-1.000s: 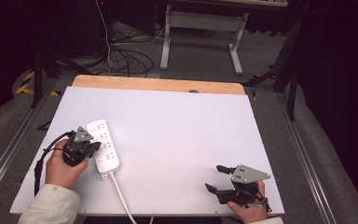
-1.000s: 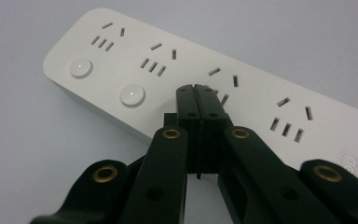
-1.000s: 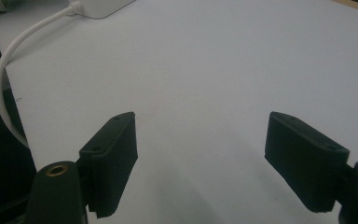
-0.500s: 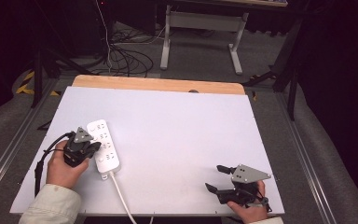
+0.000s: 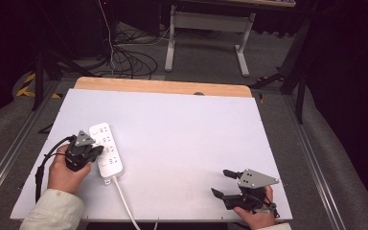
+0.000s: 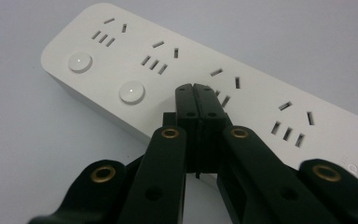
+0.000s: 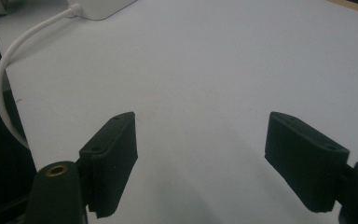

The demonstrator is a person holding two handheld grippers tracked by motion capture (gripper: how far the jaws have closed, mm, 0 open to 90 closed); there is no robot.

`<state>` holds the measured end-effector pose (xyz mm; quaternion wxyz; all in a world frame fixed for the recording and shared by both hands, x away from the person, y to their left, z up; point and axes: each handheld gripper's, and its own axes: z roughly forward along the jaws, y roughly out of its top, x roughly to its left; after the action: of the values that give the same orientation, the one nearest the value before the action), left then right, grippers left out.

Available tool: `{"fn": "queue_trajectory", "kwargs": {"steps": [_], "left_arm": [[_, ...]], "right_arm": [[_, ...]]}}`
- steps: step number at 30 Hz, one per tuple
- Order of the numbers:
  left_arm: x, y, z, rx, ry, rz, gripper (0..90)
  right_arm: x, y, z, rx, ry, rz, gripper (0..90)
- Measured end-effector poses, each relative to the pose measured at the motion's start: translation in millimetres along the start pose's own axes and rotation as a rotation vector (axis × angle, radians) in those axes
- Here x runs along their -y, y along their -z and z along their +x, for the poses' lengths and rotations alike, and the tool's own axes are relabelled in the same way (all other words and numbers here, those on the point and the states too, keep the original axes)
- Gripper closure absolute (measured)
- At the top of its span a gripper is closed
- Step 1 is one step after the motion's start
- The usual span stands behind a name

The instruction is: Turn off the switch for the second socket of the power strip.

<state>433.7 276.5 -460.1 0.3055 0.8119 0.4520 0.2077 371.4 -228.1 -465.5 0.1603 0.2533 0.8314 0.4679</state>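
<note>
The left gripper has its jaws pressed together, the tips resting on the white power strip at the table's near-left. If they slip, they could nudge the strip sideways or hit a round button. The right gripper idles, jaws apart and empty. I can read no brand or lettering.

A white, flat, oblong plastic power strip with rounded corners lies face up on the pale desk, near its left front part, set slightly aslant. Its top carries a row of slotted sockets and two round white buttons at one end. A white cord leaves its near end and runs off the desk's front edge.
</note>
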Motion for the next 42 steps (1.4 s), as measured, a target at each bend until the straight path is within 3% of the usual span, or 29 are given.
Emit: {"fn": "queue_trajectory", "kwargs": {"steps": [19, 33, 34, 36, 39, 42], "left_arm": [[0.8, -0.2, -0.2, -0.009, 0.010, -0.005, 90.0], [1.0, -0.2, 3.2, 0.013, 0.032, -0.002, 90.0], [0.5, 0.9, 3.4, 0.009, 0.051, 0.003, 90.0], [-2.1, 4.6, 4.1, -0.030, 0.045, 0.015, 90.0], [-3.9, 15.0, 3.8, 0.003, 0.058, -0.054, 90.0], [-9.9, 26.8, 0.7, 0.017, 0.048, -0.082, 89.9]], "right_arm": [[0.0, -0.3, 0.6, -0.001, 0.003, 0.001, 25.4], [0.3, -1.1, 0.9, -0.003, 0.003, 0.008, 25.4], [0.4, -1.3, 0.8, -0.004, 0.001, 0.006, 25.4], [0.5, -1.7, 0.7, -0.005, 0.000, 0.009, 25.4], [0.6, -2.1, 0.1, -0.005, 0.000, 0.011, 25.4], [0.6, -2.3, -0.5, -0.003, -0.001, 0.012, 25.4]]}}
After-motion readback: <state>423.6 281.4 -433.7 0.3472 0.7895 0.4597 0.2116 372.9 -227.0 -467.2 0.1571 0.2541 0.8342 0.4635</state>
